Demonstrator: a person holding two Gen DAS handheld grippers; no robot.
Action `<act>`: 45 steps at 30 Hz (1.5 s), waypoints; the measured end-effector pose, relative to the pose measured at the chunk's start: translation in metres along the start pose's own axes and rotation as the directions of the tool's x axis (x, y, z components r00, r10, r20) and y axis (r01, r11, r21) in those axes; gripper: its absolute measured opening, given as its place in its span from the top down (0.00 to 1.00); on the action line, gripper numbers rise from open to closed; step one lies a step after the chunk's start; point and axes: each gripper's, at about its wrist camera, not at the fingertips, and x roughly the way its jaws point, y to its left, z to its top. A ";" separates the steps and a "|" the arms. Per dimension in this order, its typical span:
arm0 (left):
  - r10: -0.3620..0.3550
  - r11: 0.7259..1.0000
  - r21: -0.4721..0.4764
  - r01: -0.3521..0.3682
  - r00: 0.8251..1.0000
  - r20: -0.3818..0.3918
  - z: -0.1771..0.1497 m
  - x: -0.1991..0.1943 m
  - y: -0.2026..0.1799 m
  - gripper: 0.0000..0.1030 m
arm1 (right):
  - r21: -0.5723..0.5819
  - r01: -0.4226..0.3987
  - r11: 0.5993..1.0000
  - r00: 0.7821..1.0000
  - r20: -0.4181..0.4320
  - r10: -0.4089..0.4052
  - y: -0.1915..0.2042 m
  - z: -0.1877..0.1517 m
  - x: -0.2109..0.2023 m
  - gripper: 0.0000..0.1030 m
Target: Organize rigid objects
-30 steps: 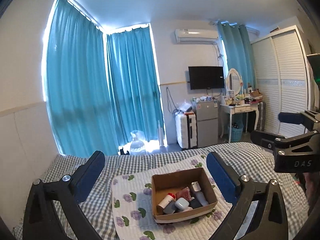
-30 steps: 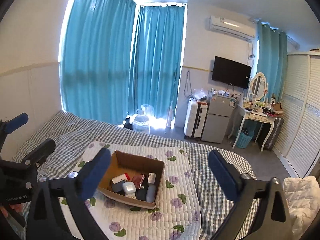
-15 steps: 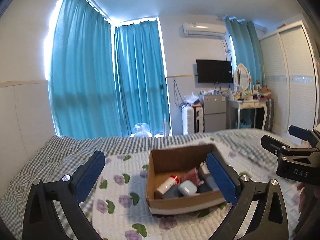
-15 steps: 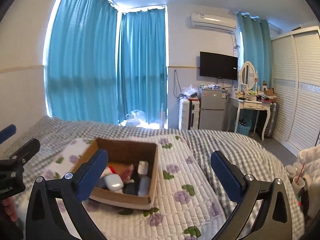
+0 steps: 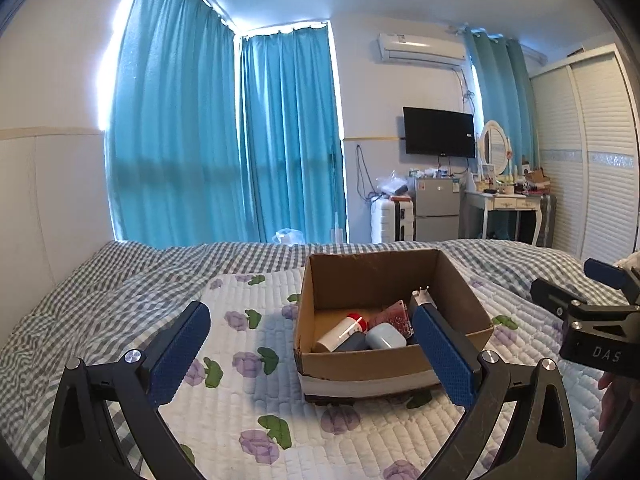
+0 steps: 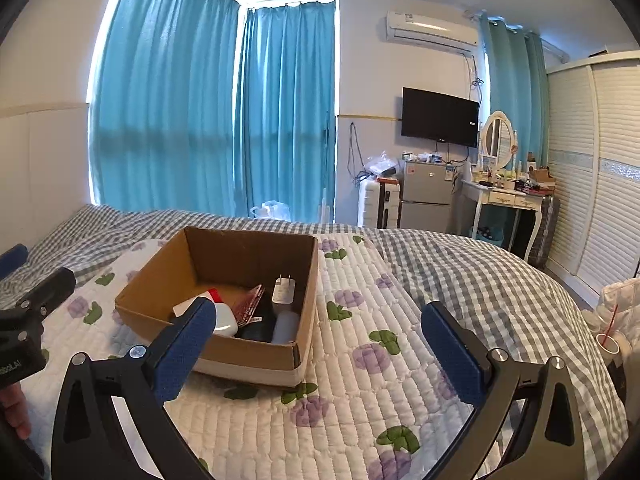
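1. On the bed, atop the flowered quilt (image 6: 360, 392), we find the cardboard box (image 5: 372, 368) holding the rigid objects: a white bottle with a red cap (image 5: 340, 330), a rounded white case (image 5: 385, 337), a reddish packet (image 5: 394, 316) and a white plug charger (image 6: 283, 290).
2. Both tools hang short of the box with nothing between their pads: the left gripper (image 5: 310, 354) has its jaws spread wide, and the right gripper (image 6: 316, 354) likewise.
3. We judge the main risk to be the soft bedding: pressing a jaw on the box wall could tip or slide the box, since the quilt gives underneath.
4. The objects lie heaped and overlapping, so closing on one may drag or pinch a neighbour; the smooth rounded case could squirt free.
5. The right wrist view shows the charger's prongs and a pale bottle (image 6: 286, 326) by the right wall; the left view hides these behind its own pad.
6. The left view shows the red-capped bottle whole; dark items beneath it are probably cases, though shadow leaves us unsure.
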 end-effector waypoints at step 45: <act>-0.006 1.000 -0.010 0.005 0.998 -0.058 -0.008 0.007 -0.002 0.00 | 0.002 0.008 1.000 0.999 -0.044 -0.008 0.004 -0.006 0.008 0.00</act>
